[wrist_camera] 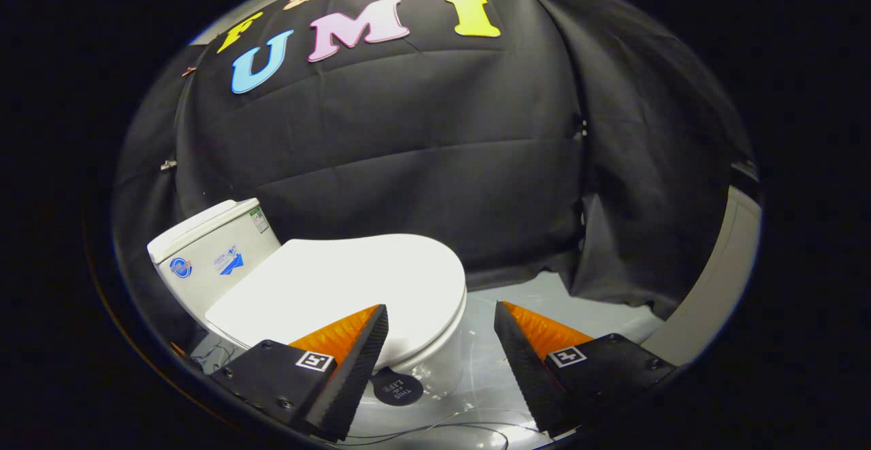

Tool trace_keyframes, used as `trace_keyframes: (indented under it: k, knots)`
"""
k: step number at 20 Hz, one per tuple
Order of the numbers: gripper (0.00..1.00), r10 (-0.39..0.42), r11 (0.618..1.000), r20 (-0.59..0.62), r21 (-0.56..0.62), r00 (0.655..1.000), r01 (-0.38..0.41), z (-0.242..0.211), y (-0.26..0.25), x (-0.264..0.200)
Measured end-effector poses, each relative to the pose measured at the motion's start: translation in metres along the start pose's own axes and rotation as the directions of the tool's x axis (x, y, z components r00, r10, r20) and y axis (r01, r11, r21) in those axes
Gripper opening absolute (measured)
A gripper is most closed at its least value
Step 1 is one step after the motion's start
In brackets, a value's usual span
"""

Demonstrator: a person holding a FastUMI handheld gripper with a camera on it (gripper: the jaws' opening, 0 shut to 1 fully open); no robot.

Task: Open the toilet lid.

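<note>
While the toilet lid (pixel 347 283) lies closed, the gripper (pixel 441 317) gapes wide above its front edge

black booth cloth (pixel 422 150), grey floor (pixel 578 314) — thin cable (pixel 435 429), round dark sticker (pixel 397 387)

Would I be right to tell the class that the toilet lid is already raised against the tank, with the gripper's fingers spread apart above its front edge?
Not quite. In the gripper view the toilet lid is down, lying flat over the bowl, not raised against the tank. The rest holds: the gripper is open, its fingers spread apart above the lid's front edge, touching nothing.
</note>
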State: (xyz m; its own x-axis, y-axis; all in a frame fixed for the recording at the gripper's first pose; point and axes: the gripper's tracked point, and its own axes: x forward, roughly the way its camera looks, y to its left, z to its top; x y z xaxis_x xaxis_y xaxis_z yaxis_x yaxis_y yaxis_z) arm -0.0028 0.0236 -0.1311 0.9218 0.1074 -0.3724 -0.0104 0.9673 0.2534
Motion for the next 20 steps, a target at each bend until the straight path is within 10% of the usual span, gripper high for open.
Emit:
trace_keyframes:
  k: [7, 15, 17, 20]
  knots:
    - [0.99, 0.071, 0.960, -0.124, 0.276, 0.990, -0.034, -0.037, -0.001, 0.001]
    - [0.96, 0.284, 0.684, -0.222, 0.729, 0.933, -0.035, -0.090, -0.003, -0.018]
    - [0.63, 0.288, 0.647, -0.215, 0.762, 0.933, -0.024, -0.092, -0.003, -0.010]
    - [0.59, 0.355, 0.562, -0.176, 0.825, 0.918, -0.059, -0.087, 0.007, -0.018]
